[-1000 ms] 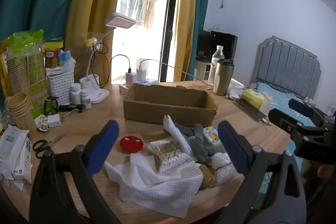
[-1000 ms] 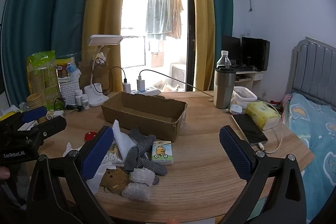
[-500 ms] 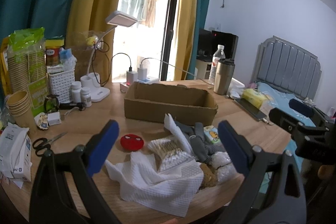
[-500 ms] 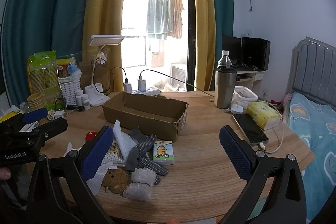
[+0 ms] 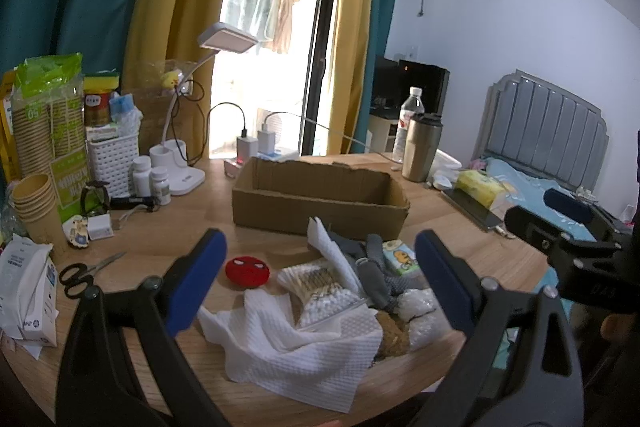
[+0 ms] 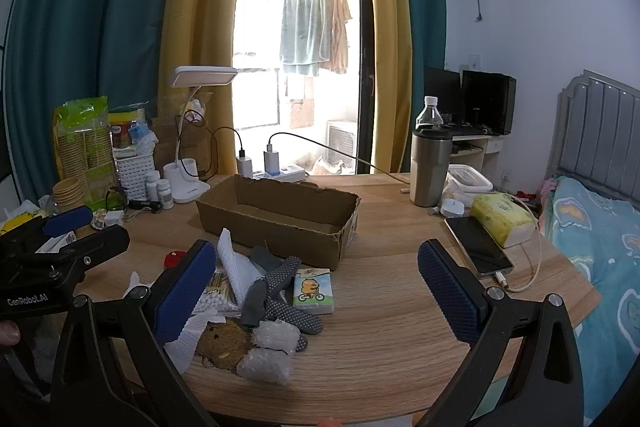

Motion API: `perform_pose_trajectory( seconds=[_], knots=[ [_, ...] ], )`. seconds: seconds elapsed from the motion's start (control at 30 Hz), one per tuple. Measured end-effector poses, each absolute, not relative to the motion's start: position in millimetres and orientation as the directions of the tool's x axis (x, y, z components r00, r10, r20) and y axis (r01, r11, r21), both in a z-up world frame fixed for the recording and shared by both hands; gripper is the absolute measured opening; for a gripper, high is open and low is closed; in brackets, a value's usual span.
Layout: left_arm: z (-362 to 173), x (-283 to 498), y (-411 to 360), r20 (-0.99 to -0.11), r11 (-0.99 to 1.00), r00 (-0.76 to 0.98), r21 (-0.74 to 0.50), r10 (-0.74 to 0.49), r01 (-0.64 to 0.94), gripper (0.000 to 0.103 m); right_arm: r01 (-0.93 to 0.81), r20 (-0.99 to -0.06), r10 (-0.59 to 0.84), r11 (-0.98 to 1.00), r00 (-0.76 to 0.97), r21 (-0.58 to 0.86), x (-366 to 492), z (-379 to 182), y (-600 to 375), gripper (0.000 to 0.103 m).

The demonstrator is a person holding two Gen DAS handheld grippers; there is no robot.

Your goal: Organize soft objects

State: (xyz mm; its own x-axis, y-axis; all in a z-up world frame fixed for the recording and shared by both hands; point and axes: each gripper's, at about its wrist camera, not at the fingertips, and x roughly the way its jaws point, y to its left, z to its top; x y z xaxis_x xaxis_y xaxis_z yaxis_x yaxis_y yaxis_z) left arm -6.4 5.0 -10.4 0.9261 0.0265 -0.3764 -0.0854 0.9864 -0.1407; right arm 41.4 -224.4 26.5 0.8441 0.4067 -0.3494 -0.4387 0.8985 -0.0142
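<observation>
Hovering above the near edge of the tabletop [image 6: 392, 347], the left tongs [image 5: 320, 279] and the right tongs [image 6: 316, 291] are both held spread wide with nothing gripped between their blue pads. A heap of soft objects is piled by that near edge: a white paper towel [image 5: 304, 351], a bag of cotton swabs [image 5: 320, 291], grey dotted socks [image 6: 280, 291], bubble wrap [image 6: 268, 351], a brown plush piece [image 6: 224, 345], a tissue packet [image 6: 313, 291] and a red round patch [image 5: 247, 271]. An open cardboard box [image 6: 280, 223] is set just behind the heap, toward the middle of the tabletop.
</observation>
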Motion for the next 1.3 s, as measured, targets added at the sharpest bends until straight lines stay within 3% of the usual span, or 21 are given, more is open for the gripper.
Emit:
perform_pose_trajectory(
  seconds=[1.3],
  knots=[
    [-9.0,-7.9,2.4,-0.368,0.987,0.93,-0.144,0.017,-0.076,0.096,-0.439,-0.349,0.408,0.898,0.844,-0.012,41.2,27.1,-224.0,0.103]
  ],
)
